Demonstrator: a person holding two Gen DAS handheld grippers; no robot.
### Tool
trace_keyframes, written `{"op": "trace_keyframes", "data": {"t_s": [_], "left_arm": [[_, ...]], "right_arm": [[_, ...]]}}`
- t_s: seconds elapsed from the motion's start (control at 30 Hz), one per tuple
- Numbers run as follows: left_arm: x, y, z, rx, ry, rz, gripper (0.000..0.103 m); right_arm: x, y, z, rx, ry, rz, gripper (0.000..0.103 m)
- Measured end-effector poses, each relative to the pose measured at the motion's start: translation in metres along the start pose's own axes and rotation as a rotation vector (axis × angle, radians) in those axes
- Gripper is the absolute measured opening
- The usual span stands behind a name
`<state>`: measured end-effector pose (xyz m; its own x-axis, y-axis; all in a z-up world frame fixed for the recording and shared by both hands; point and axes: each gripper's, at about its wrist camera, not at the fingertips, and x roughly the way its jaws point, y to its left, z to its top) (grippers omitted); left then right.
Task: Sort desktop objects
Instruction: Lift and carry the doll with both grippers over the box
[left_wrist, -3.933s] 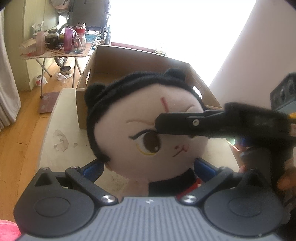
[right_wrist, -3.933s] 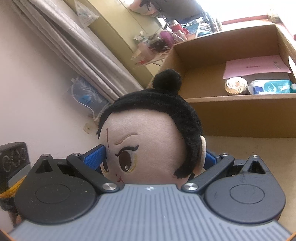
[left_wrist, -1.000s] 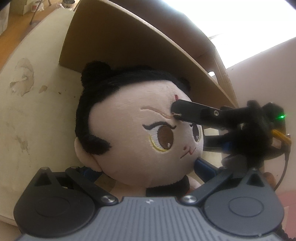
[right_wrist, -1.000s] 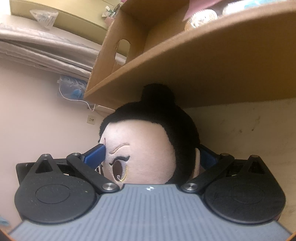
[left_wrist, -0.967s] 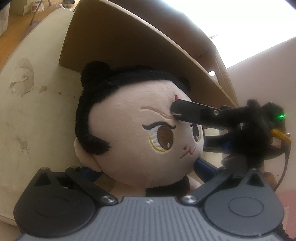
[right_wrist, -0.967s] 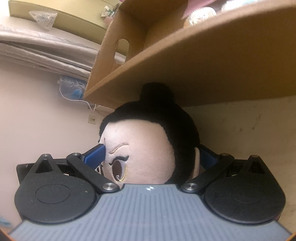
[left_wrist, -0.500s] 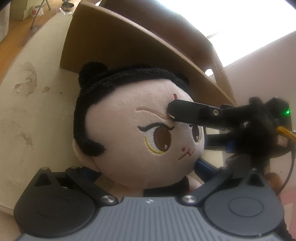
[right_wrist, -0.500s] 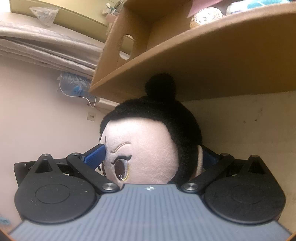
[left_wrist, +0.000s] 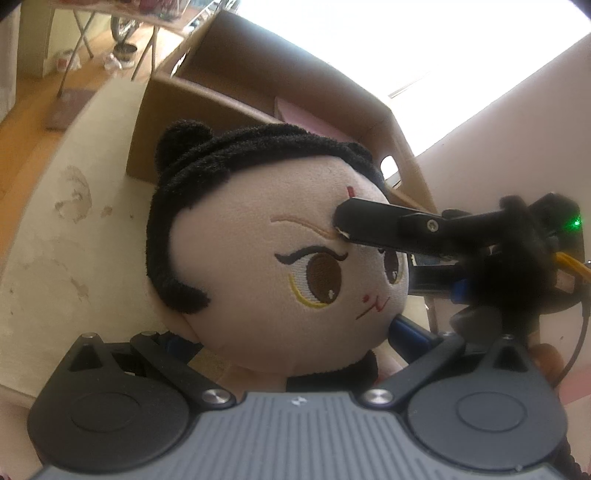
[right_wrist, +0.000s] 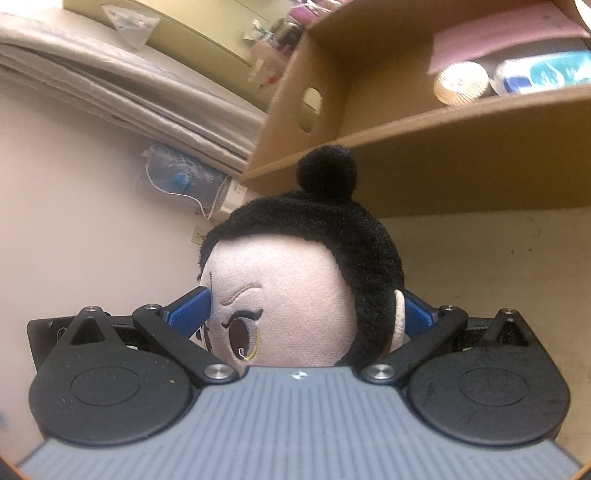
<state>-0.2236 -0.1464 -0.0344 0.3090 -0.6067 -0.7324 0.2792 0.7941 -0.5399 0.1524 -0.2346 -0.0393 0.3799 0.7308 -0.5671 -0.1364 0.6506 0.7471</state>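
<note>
A plush doll (left_wrist: 280, 258) with black hair and a large pale head hangs just above the beige table (left_wrist: 48, 251), in front of a cardboard box (left_wrist: 225, 122). My left gripper (left_wrist: 291, 332) is shut on the doll below its head, a blue pad (left_wrist: 406, 330) at each side. In the right wrist view the doll's head (right_wrist: 295, 295) sits clamped in my right gripper (right_wrist: 303, 310), one blue pad (right_wrist: 188, 312) on the forehead and the other by the ear. From the left wrist, that right gripper's black finger (left_wrist: 384, 227) presses the forehead. The box (right_wrist: 461, 158) stands open close behind.
Inside the box lie a pink sheet (right_wrist: 498, 37), a round woven disc (right_wrist: 461, 83) and a blue-and-white tissue pack (right_wrist: 543, 72). A pale wall (left_wrist: 517, 122) runs along the right. Wooden floor (left_wrist: 26, 110) drops off left of the table. Folded grey fabric (right_wrist: 110, 85) hangs at the left.
Both grippers have lifted the doll from low against the box's front wall; the box's inside and its contents now show over the rim. The grips are unchanged.
</note>
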Motion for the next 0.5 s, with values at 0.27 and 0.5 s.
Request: {"op": "trace_keyframes", "data": {"t_s": [0.27,0.5], "left_arm": [[-0.027,-0.053,-0.063,0.037,-0.063,-0.004,0.103],[-0.063,-0.072,-0.087,0.064,-0.113,-0.006,0.103]], "right_arm": [[-0.024,0.022,0.001,-0.089,-0.051,0.014,0.102],[-0.037,0.044,0.013,-0.157,-0.097,0.02,0.102]]}}
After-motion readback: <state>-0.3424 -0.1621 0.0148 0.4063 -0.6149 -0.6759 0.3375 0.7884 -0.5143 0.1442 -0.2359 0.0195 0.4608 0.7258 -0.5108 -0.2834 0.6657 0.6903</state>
